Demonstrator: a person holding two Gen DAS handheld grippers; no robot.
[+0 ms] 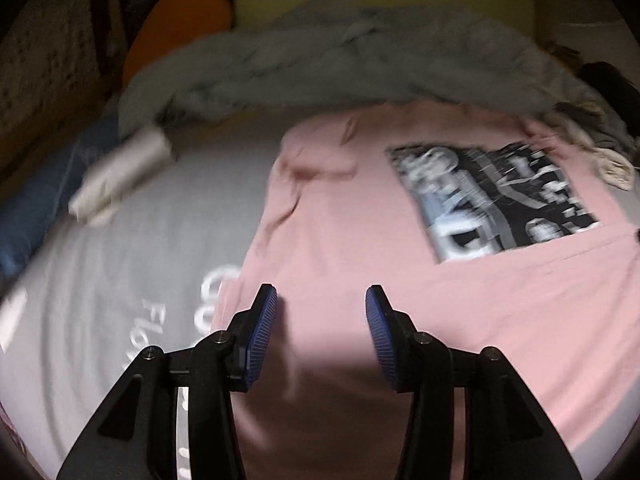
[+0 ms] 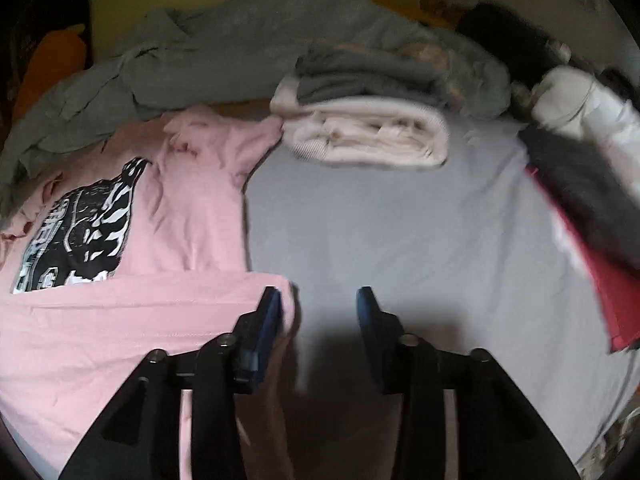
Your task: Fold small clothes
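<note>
A pink T-shirt (image 1: pixel 360 240) with a black-and-white print (image 1: pixel 492 200) lies spread on a grey sheet (image 1: pixel 120 280). Its bottom part is folded up over itself, just below the print (image 2: pixel 76 236). My left gripper (image 1: pixel 321 300) hovers open above the shirt's left side, nothing between its blue pads (image 1: pixel 264 336). In the right wrist view the pink T-shirt (image 2: pixel 120 320) fills the left half. My right gripper (image 2: pixel 318 300) stands open at the folded shirt's right edge, with its left pad over the pink cloth and its right pad over bare grey sheet (image 2: pixel 400 220).
A rumpled grey-green blanket (image 1: pixel 360 56) lies behind the shirt. A folded pile of grey and cream clothes (image 2: pixel 368 112) sits at the back, with dark grey, white and red garments (image 2: pixel 580 200) at the right. A rolled white cloth (image 1: pixel 120 176) lies at the left.
</note>
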